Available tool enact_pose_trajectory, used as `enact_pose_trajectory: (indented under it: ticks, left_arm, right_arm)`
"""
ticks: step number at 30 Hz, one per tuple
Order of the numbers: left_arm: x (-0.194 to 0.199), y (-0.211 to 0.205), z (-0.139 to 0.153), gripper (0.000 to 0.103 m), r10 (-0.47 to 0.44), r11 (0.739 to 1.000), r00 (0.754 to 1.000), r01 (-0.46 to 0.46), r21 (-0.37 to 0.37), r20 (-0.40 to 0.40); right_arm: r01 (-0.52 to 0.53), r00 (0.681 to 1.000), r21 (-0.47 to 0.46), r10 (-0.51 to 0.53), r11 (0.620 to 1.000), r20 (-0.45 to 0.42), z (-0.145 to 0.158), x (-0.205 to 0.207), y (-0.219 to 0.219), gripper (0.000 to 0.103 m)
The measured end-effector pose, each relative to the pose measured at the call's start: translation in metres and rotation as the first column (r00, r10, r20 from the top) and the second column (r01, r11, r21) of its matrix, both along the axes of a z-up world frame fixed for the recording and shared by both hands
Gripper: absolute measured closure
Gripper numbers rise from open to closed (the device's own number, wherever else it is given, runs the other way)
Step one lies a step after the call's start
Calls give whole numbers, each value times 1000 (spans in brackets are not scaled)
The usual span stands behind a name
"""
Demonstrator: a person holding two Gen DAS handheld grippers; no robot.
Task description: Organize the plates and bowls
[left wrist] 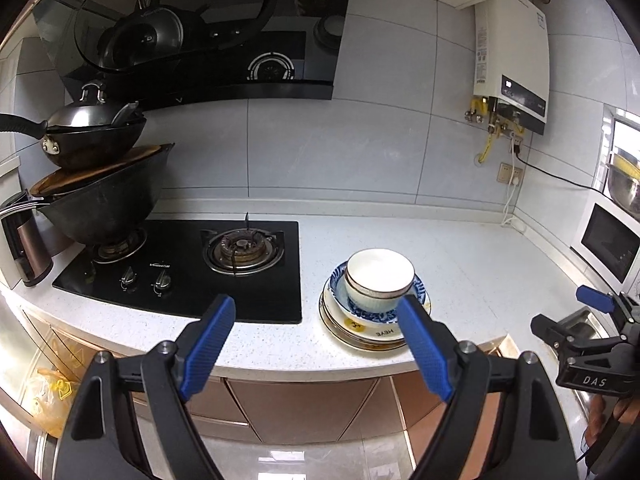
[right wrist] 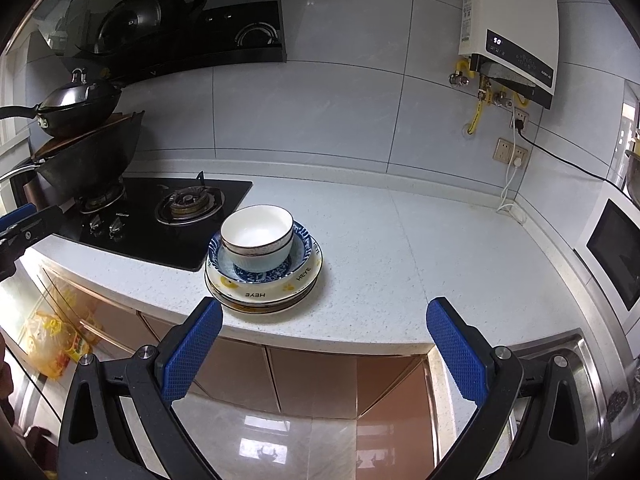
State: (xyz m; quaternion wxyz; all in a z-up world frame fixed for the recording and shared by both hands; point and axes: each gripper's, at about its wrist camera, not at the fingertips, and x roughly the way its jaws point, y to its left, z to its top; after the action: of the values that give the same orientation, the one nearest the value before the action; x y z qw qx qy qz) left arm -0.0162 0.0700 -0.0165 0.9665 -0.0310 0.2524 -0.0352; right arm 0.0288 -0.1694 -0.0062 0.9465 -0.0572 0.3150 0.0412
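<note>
While both grippers, left (left wrist: 316, 354) and right (right wrist: 324, 354), hang open and empty | stack (right wrist: 264, 268) looks done | next: back off.

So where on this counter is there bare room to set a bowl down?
Free: the counter between the dish stack and the microwave, back to the wall; also a strip behind the stack. Crowded: the left, taken by the hob and stacked woks.

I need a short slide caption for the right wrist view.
Open right gripper faces a stack: white bowls in a blue patterned bowl on plates, beside the gas stove.
</note>
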Motion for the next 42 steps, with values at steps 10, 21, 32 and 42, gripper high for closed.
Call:
enact_pose_trajectory:
  ticks: [10, 21, 32, 42]
  left_arm:
    - [7, -3, -4, 20, -23, 999, 999, 25, 41, -42]
    - [9, 1, -4, 20, 30, 999, 997, -29, 19, -71]
    - [-1, 4, 3, 20, 60, 998, 998, -60, 2, -3]
    - [-4, 4, 9, 20, 62, 998, 998, -62, -1, 26]
  right_arm:
    - [-14, 1000, 5, 14, 1000, -20, -4, 4, 6, 2]
    - [-26, 999, -2, 26, 1000, -33, -6, 2, 8, 2]
    - [-31, 999, -15, 30, 999, -30, -5, -6, 11, 2]
    - [-20, 999, -12, 20, 1000, -33, -5, -11, 9, 2]
